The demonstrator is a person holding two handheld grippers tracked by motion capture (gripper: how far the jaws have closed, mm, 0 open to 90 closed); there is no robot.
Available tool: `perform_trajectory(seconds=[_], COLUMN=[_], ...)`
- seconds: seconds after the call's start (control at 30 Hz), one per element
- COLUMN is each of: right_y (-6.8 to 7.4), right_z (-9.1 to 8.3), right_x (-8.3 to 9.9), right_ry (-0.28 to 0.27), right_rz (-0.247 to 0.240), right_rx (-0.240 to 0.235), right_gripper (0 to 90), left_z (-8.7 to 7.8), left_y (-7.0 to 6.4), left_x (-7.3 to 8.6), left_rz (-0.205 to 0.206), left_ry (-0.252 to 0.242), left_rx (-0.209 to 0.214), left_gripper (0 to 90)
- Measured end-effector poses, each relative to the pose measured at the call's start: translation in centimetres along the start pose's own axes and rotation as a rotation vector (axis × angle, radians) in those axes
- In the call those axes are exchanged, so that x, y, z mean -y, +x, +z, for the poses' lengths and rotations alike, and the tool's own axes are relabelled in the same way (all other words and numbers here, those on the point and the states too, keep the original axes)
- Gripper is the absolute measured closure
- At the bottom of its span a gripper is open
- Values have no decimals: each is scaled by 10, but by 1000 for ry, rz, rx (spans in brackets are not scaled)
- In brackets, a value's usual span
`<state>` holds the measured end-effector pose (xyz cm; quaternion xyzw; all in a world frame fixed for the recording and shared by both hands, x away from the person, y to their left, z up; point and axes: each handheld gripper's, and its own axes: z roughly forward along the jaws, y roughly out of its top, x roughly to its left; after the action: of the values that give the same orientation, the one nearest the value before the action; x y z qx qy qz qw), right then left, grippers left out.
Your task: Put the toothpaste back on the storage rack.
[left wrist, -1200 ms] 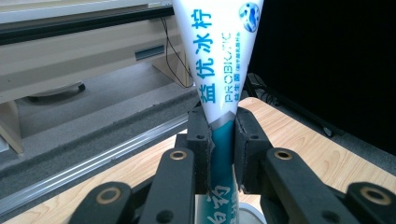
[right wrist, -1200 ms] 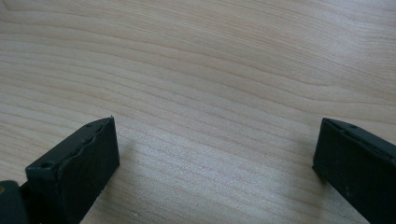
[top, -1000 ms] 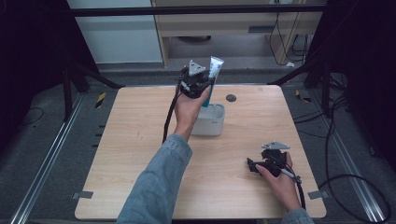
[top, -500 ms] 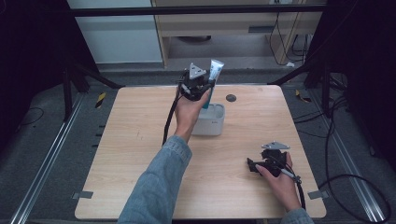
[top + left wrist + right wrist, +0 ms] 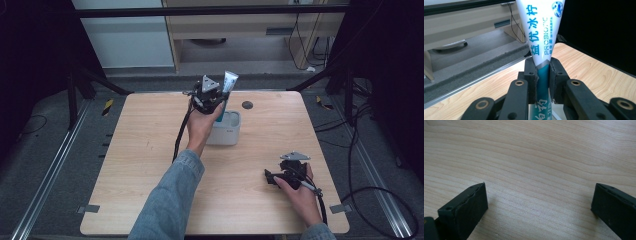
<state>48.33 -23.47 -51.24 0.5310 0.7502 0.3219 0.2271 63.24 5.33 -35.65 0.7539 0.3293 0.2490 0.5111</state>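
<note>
A white and teal toothpaste tube (image 5: 229,82) stands upright in a white cup (image 5: 227,131) at the table's far middle. My left gripper (image 5: 220,100) is shut on the tube just above the cup. In the left gripper view the black jaws pinch the tube (image 5: 541,32) at its teal band, crimped end up, with my left gripper (image 5: 542,80) closed tight around it. My right gripper (image 5: 270,179) rests low over the near right of the table. Its jaws stand wide apart over bare wood, so my right gripper (image 5: 539,202) is open and holds nothing.
A small dark round disc (image 5: 247,105) lies on the wooden table (image 5: 140,165) just right of the cup. Cables trail from both grippers. Beyond the far edge are grey floor, a desk and dark frame legs.
The left gripper with the tube has shifted very slightly; the tube stays upright in the cup. The right gripper has not moved.
</note>
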Motion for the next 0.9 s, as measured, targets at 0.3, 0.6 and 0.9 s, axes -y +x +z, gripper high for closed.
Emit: perform_trajectory(seconds=[0.3, 0.6, 0.9], right_y=[0, 0, 0], right_z=[0, 0, 0], right_x=[0, 0, 0], right_ry=[0, 1, 1], right_rz=[0, 1, 1], right_rx=[1, 0, 0], right_gripper=[8, 8, 8], left_z=[5, 8, 11], left_y=[1, -1, -1], left_x=[19, 29, 40], left_rz=[-4, -7, -3], left_ry=[21, 35, 63], left_rx=[2, 6, 3], left_gripper=[782, 781, 780])
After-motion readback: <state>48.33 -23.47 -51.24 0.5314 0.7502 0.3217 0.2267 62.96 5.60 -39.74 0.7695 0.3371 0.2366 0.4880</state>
